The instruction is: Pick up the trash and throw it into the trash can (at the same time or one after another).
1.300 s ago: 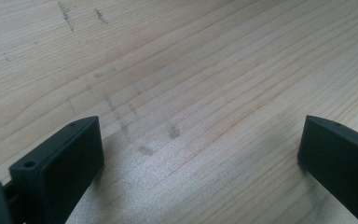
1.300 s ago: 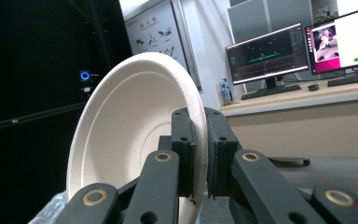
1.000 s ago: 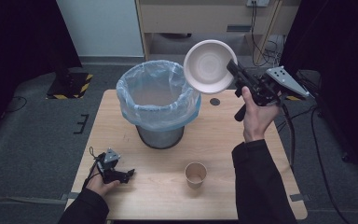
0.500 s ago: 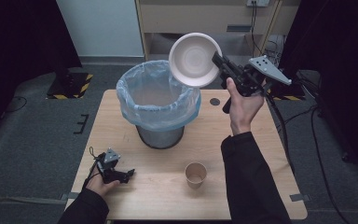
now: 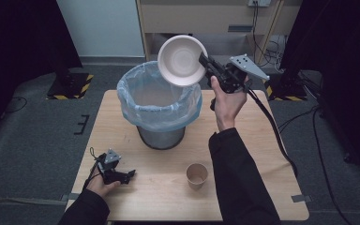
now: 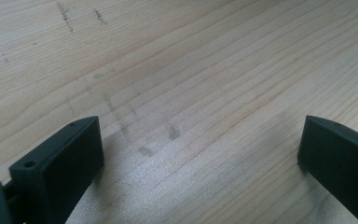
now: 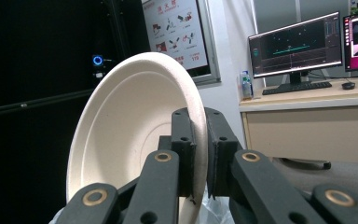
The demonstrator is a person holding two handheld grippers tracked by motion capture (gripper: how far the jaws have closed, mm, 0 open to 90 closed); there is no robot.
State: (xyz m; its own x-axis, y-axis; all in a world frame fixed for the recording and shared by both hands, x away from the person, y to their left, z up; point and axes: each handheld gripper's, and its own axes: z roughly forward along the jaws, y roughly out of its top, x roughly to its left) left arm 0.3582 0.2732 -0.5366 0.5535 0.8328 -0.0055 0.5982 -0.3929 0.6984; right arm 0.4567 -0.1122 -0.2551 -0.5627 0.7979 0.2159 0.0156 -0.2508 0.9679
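a metal trash bin (image 5: 161,133) stands near the middle of the wooden surface (image 5: 258,154), lined with a pale blue plastic bag (image 5: 136,101) whose edge folds down over the rim. i cannot make out anything inside the bag from the high view. a small paper cup (image 5: 197,175) stands upright and open on the near part of the surface, well apart from the bin; what it holds, if anything, i cannot tell.

my right claw (image 5: 204,61) is raised above the surface at the bin's far right side, and it grips a white paper bowl (image 5: 182,61) by the rim. in the right gripper view the two jaws pinch that rim between them, and the bowl (image 7: 135,140) stands on edge, its hollow facing left. from above, the bowl hangs tilted over the bin's far rim, hollow toward the camera. my right hand (image 5: 228,101) wraps the handle, forearm reaching up from the near edge.

my left claw (image 5: 127,174) lies low on the near left corner of the surface, held in my left hand (image 5: 101,185). its jaws are spread wide over bare wood (image 6: 191,93), gripping nothing.
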